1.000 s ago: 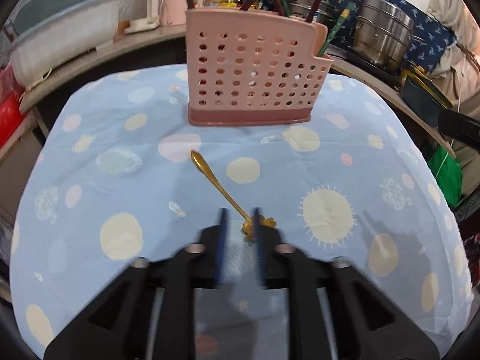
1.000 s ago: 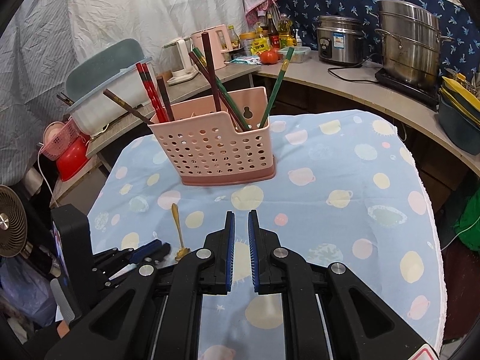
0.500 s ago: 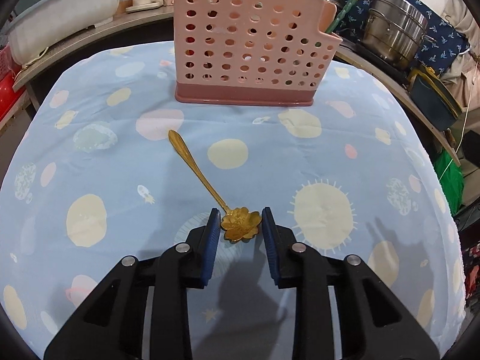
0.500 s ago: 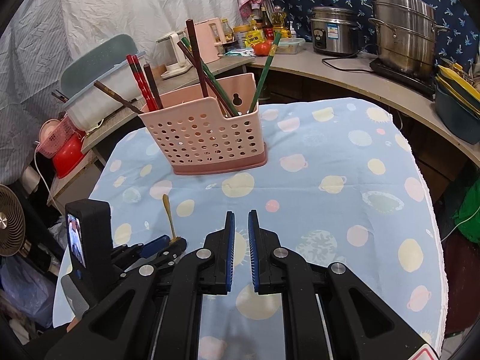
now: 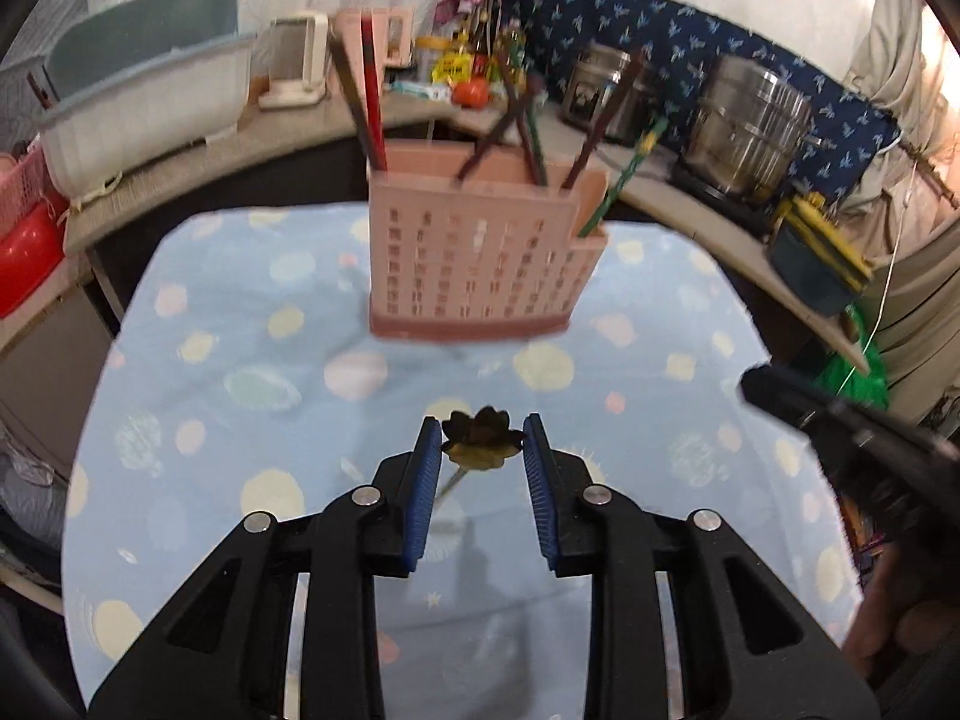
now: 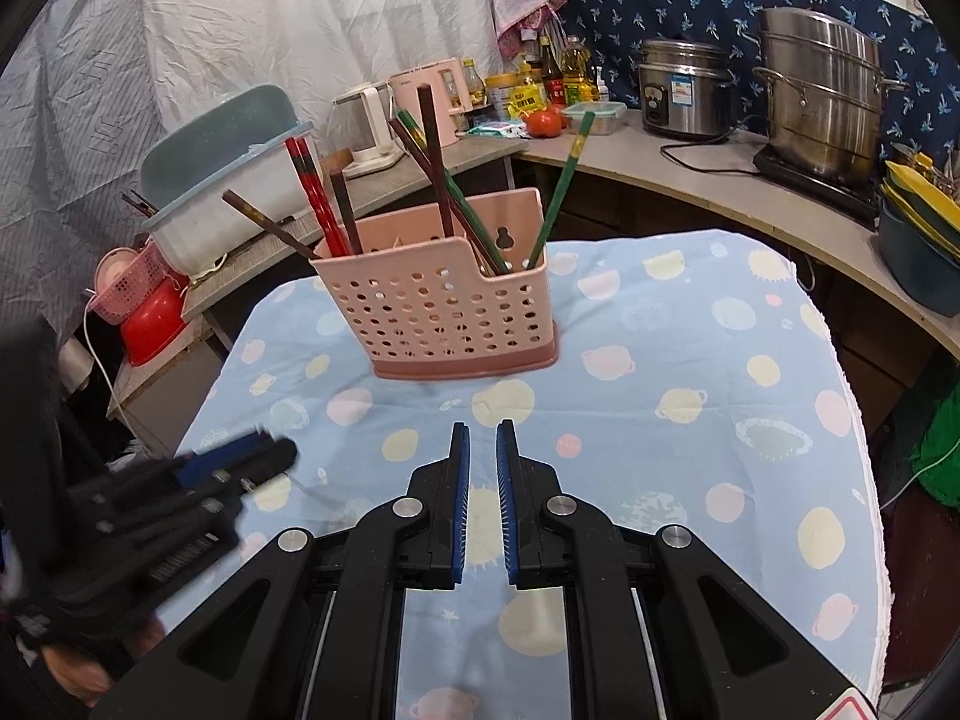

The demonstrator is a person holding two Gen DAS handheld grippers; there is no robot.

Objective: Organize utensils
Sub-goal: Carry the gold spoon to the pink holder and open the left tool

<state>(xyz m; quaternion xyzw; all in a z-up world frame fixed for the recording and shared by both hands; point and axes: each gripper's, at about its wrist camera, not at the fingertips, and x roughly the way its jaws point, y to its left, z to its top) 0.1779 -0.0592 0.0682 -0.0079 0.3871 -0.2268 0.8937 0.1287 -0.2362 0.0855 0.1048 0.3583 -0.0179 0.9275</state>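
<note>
The gold spoon, with its flower-shaped bowl, sits clamped between the blue pads of the left gripper, the bowl pointing away from the camera and the thin handle slanting down and back beneath the fingers, above the cloth. The left wrist view is blurred, so whether the handle's end touches the cloth cannot be told. The pink utensil holder stands upright farther along the table, on the blue tablecloth with its pastel dots and sun prints, well apart from the spoon. Chopsticks in red, brown and green stand or lean inside the perforated holder, and one green chopstick leans out of the lower compartment at its right end. The right gripper hangs over the cloth nearer the camera than the holder, its jaws drawn almost together with a narrow slit between the blue pads and nothing held in them. In the right wrist view the left gripper shows as a dark blurred shape at the lower left, beside the table's edge. Behind the table a curved counter carries a steel steamer pot, a rice cooker, a tomato, bottles and a pink kettle; a pale tub rests on the shelf to the left.
</note>
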